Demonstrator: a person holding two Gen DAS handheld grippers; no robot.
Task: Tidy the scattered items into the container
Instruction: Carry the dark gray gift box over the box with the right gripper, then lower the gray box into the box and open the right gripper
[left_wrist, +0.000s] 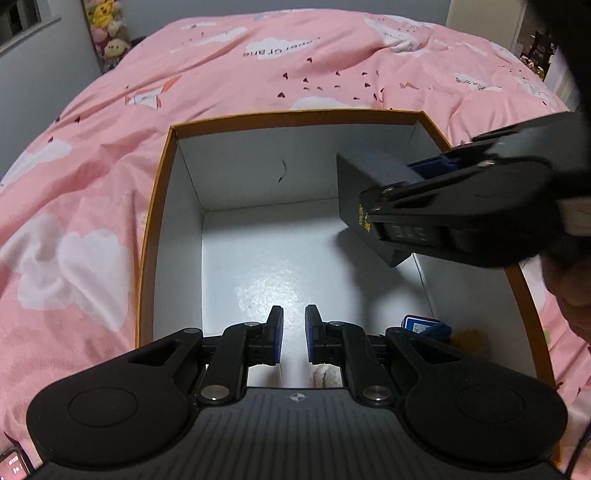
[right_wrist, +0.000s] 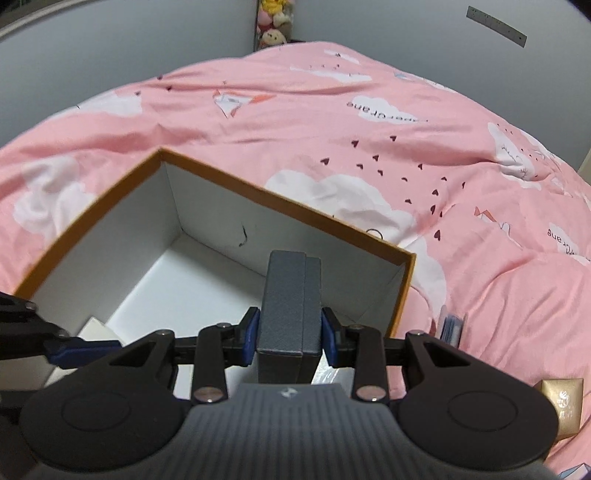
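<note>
An orange-rimmed container (left_wrist: 295, 116) with white inner walls sits on the pink bedspread. My right gripper (right_wrist: 291, 317) is shut on a dark grey box (right_wrist: 288, 295) and holds it tilted above the container's right side. From the left wrist view that grey box (left_wrist: 358, 184) hangs in the right gripper (left_wrist: 410, 173) over the white floor. My left gripper (left_wrist: 294, 314) hovers over the container's near part, its blue pads a small gap apart with nothing between them. A small blue and pink item (left_wrist: 421, 326) lies inside, near the right wall.
Outside the container (right_wrist: 277, 201), a gold packet (right_wrist: 561, 402) lies on the bedspread at the right. A small card pack (right_wrist: 452, 326) stands against the container's outer wall. Plush toys (left_wrist: 107, 33) hang by the far wall. The bedspread (right_wrist: 369, 129) stretches beyond.
</note>
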